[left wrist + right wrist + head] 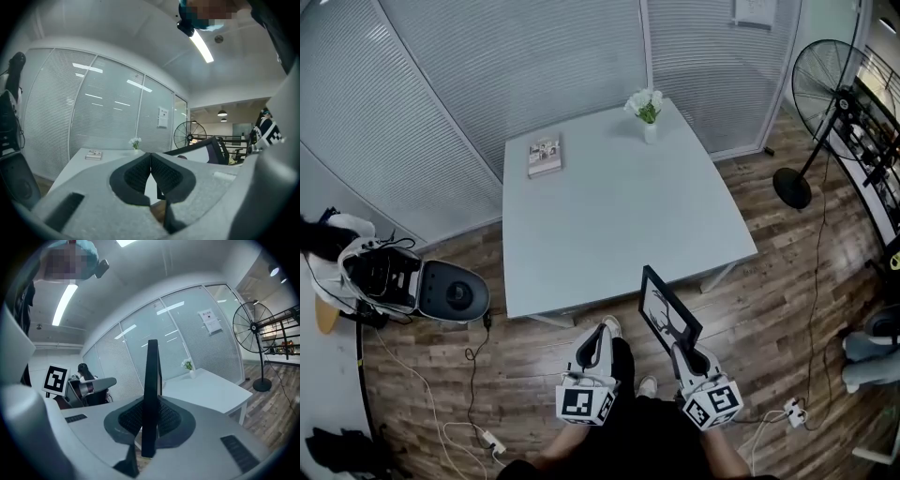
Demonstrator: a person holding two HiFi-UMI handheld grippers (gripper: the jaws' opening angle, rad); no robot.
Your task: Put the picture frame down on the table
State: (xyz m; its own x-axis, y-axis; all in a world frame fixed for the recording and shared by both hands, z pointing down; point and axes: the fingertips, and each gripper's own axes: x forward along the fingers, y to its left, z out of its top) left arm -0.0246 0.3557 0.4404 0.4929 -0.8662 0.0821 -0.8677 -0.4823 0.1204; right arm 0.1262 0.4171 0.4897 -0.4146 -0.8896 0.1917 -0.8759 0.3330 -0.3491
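- The right gripper (686,354) pinches the black picture frame (667,309) by its lower edge, holding it in the air at the white table's (609,216) near edge.
- The left gripper (597,342) has its jaws pressed together, empty.

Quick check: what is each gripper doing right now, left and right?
Left gripper: closed, nothing between its fingers.
Right gripper: closed on the picture frame.

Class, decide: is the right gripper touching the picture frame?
Touching. The right gripper view shows the right gripper with both jaws pressed against the picture frame, clamping its edge between them.
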